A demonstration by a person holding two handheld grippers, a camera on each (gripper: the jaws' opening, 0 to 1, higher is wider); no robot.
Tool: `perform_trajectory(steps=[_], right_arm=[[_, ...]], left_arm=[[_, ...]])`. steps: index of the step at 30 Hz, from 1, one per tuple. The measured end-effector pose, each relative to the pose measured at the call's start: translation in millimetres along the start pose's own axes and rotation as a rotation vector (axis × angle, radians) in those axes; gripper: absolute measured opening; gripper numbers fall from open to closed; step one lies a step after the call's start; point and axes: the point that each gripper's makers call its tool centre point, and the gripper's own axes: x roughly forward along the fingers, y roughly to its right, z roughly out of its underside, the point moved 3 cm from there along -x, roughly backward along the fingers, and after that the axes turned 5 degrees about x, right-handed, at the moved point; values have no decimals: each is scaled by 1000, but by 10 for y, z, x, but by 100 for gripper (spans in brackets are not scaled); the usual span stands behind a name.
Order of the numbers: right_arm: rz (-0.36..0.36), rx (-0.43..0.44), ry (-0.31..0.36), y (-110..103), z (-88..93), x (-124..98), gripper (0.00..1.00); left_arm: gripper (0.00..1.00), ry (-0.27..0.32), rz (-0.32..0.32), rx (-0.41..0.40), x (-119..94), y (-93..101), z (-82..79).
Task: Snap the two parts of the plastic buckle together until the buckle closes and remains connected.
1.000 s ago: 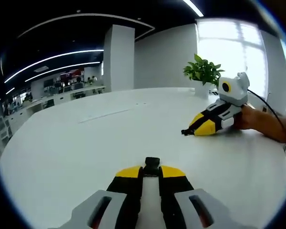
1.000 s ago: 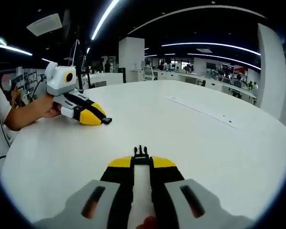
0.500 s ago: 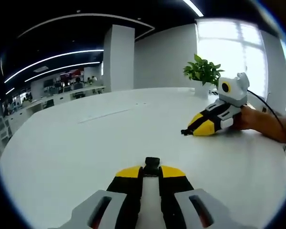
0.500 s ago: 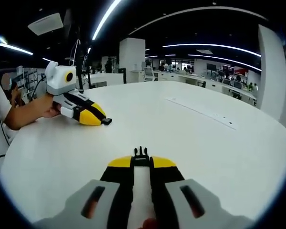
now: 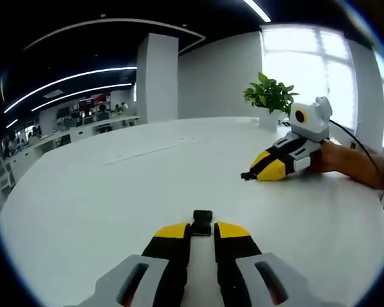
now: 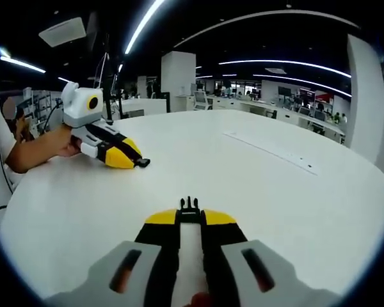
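Table (image 5: 115, 185), white and round, carries both grippers low over it, well apart. Left gripper (image 5: 203, 229) clamps the socket half (image 5: 203, 221), its long axis pointing straight ahead. Right gripper (image 6: 189, 216) clamps the pronged half (image 6: 189, 207), prongs pointing forward.

Left gripper (image 5: 203, 225) at 6 o'clock, jaws closed on a buckle part; right gripper (image 6: 189, 211) likewise. Hand (image 5: 338, 160) at 3 o'clock grips the right gripper's body.

Left claw (image 5: 203, 231), right claw (image 6: 190, 219): yellow-tipped black jaws, grey housings w/ dark slots; white sleeve (image 6: 1, 157).
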Motion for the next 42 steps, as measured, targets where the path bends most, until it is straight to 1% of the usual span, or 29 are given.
perform_trajectory(steps=[6,11,17,20,23,27,31,34,42], right_arm=[[-1,-2,1,-1,2,0,13],[0,-3,1,-9,3,-7,13],[0,-1,2,-4,0,-15,13],[1,0,4,-8,-1,-19,13],[0,4,13,-34,-23,-38,13],[-3,6,24,-68,-55,-54,13],[-5,5,21,-79,-53,-52,13],[-4,3,19,-85,-59,-64,13],[-11,-12,19,-183,-112,-137,13]], left_arm=[[12,-1,-2,-5,-9,16,5],[12,-1,0,-2,9,-27,10],[12,-4,1,3,7,-11,8],[12,-7,5,-8,-6,33,4],[12,11,11,-1,-38,69,-49],[12,33,8,-3,-46,36,-105],[12,25,8,6,-44,20,-90],[12,30,7,10,-59,16,-106],[12,20,12,34,-129,44,-139]])
